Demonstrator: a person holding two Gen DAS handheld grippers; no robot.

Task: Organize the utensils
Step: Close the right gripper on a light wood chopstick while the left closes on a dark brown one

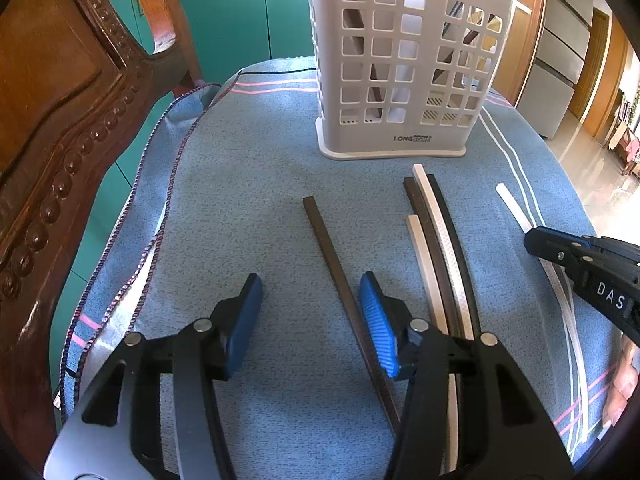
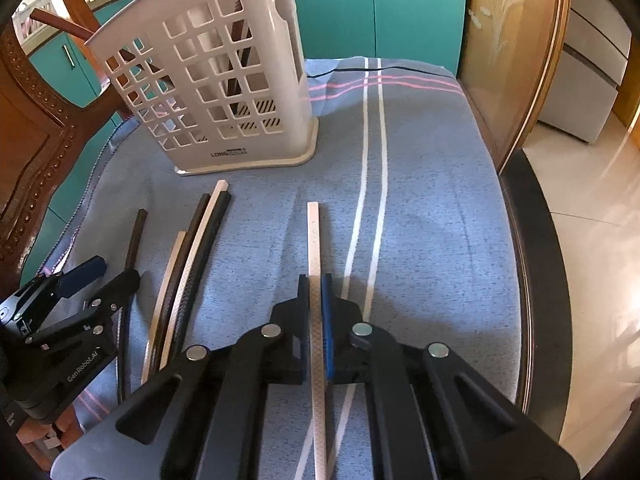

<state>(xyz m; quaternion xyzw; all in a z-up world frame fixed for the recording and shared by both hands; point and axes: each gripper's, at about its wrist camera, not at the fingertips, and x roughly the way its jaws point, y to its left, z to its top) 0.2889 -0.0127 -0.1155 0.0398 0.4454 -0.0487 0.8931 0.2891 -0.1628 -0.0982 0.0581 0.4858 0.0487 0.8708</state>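
A white perforated utensil holder stands upright at the back of the blue cloth, with dark sticks inside it. My left gripper is open; a dark brown chopstick lies on the cloth between its fingers, close to the right blue pad and not pressed. My right gripper is shut on a white chopstick, which lies flat and points toward the holder. That chopstick and the right gripper also show in the left wrist view. Several black, brown and white chopsticks lie bundled between the two grippers.
The blue striped cloth covers a rounded table. A carved wooden chair stands close on the left. Teal cabinets are behind. The table's dark rim drops to a tiled floor on the right.
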